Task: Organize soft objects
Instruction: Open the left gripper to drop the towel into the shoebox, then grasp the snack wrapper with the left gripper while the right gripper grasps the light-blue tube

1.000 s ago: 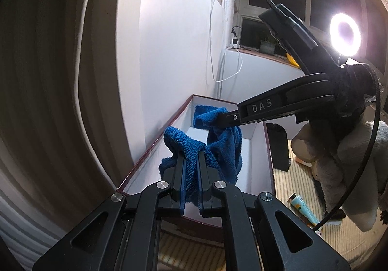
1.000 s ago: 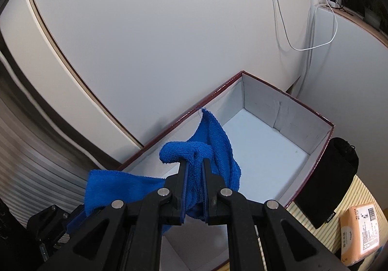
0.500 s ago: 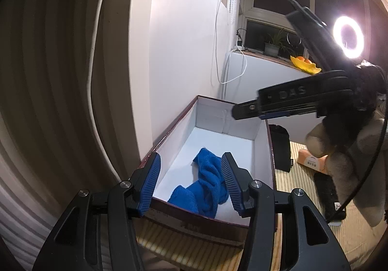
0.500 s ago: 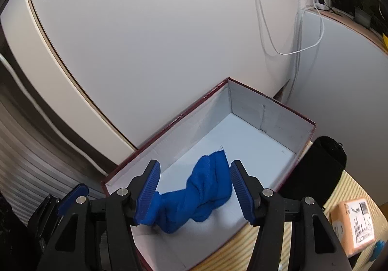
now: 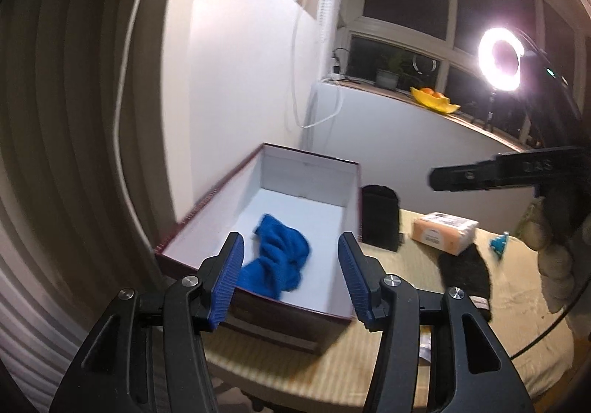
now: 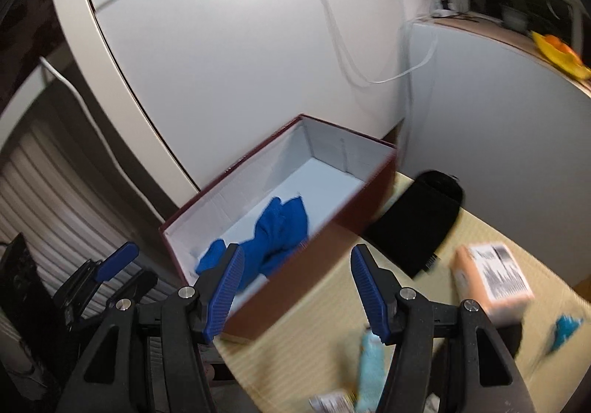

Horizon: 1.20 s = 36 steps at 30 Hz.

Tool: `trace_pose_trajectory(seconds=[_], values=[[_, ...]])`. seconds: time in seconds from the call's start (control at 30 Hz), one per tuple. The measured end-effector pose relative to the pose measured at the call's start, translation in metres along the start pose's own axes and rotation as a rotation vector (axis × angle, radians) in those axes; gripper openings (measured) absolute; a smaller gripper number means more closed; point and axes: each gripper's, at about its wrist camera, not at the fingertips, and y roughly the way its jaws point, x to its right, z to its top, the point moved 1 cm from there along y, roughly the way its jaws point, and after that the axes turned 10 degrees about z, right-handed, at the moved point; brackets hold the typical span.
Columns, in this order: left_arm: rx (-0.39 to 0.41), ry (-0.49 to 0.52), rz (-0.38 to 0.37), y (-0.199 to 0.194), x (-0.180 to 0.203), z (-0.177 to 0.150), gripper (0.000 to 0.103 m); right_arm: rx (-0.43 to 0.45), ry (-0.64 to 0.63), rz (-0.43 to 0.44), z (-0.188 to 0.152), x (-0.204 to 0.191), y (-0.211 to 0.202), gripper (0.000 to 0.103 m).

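1. The left gripper (image 5: 291, 274) had its jaws spread wide and held nothing; its blue ribbed fingers (image 5: 231, 274) stood over the near wall of the box.
2. The right gripper (image 6: 295, 289) was also wide apart and empty, with blue ribbed pads (image 6: 364, 287) on both sides.
3. The blue towel (image 5: 277, 265) lay crumpled on the white floor inside the box (image 5: 354, 191), in its near half, apart from both grippers.
4. In the right wrist view the same towel (image 6: 275, 232) was seen as a twisted heap stretching toward the near corner of the box (image 6: 362, 206).
5. The box was dark red outside and white inside, open at the top, and stood on a table with a yellowish striped mat (image 5: 332, 361), close to a white wall.
6. A black pouch (image 5: 380, 215) stood just beside the right wall of the box.
7. A peach-coloured packet (image 5: 443, 235) lay on the mat further right, and a dark cloth (image 5: 465, 272) lay near it.
8. In the left wrist view the right gripper (image 5: 480, 173) showed as a black bar at the right edge, well apart from the box.
9. A ring light (image 5: 500, 58) shone near the window, and a yellow bowl with oranges (image 5: 434, 101) sat on the sill.
10. The right wrist view was blurred, so small things on the mat could not be told.
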Motion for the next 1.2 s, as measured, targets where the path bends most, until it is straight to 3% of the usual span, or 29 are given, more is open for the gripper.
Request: trace_pose_trajectory(seconds=[0.23, 0.47, 0.73, 1.1, 1.2], values=[[-0.034, 0.013, -0.099, -0.008, 0.031, -0.015, 0.057, 0.061, 0.102, -0.050, -0.059, 0.040, -0.064, 0.056], [-0.133, 0.052, -0.188, 0.001, 0.069, -0.051, 0.057, 0.021, 0.146, -0.089, -0.102, 0.070, -0.077, 0.056], [-0.227, 0.107, -0.237, 0.010, 0.096, -0.085, 0.057, -0.016, 0.155, -0.068, -0.117, 0.076, -0.059, 0.056], [-0.277, 0.154, -0.256, 0.021, 0.116, -0.093, 0.062, -0.037, 0.177, -0.024, -0.117, 0.088, -0.042, 0.056], [-0.295, 0.167, -0.279, 0.024, 0.121, -0.097, 0.063, -0.057, 0.204, 0.024, -0.117, 0.096, -0.036, 0.056]])
